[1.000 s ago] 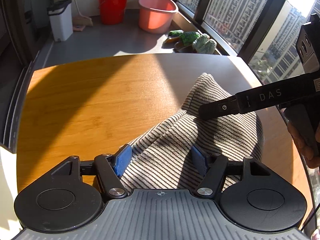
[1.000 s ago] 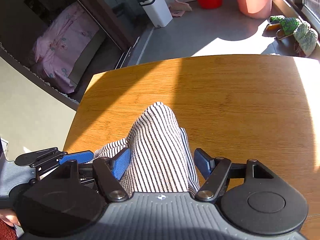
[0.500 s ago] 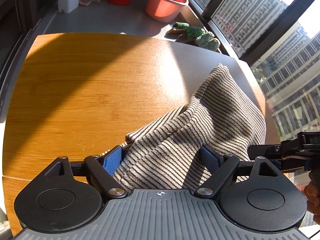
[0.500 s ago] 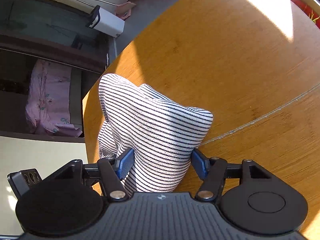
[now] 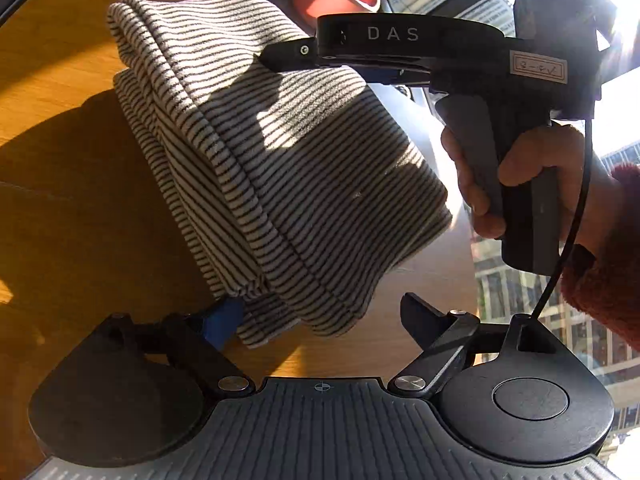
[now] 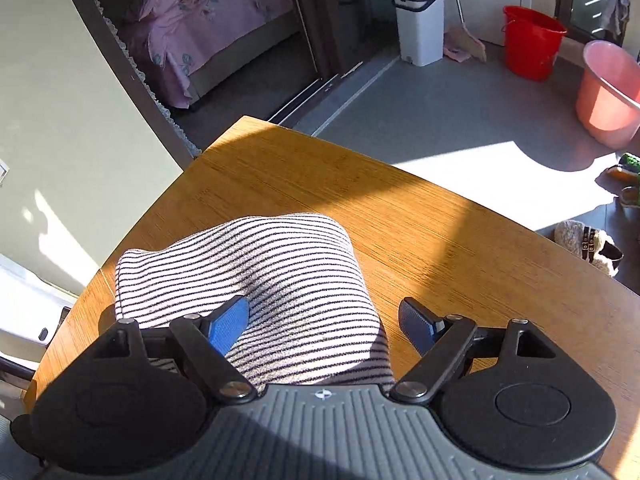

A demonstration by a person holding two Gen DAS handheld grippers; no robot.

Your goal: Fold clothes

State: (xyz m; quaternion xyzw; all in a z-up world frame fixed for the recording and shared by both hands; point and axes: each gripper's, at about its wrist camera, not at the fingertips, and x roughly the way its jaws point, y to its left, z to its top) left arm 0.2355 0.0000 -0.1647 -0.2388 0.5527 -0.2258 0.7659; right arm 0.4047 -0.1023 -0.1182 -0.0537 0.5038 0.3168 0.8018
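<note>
A striped garment (image 5: 280, 152) lies folded in a thick bundle on the wooden table (image 5: 72, 184). My left gripper (image 5: 320, 320) stands at its near edge. The jaws are closing a little, the left blue pad (image 5: 222, 320) touches the cloth's corner, and the right finger stands clear. My right gripper (image 5: 288, 54), held by a hand (image 5: 520, 172) in a red fuzzy sleeve, hovers over the far part of the bundle. In the right wrist view the garment (image 6: 280, 272) lies between that gripper's (image 6: 324, 320) opening jaws, and neither pad presses on it.
The table's far edge (image 6: 360, 152) and left corner lie close to the bundle. On the floor beyond are a pink basin (image 6: 608, 96), a red bucket (image 6: 532, 46), a white bin (image 6: 420, 24) and slippers (image 6: 588, 244). A bed with a pink cover (image 6: 208, 24) shows through the doorway.
The garment, earlier pulled up into a peak between both grippers, now lies as a flat folded bundle. Both grippers have rolled, and the right one has swung over the cloth.
</note>
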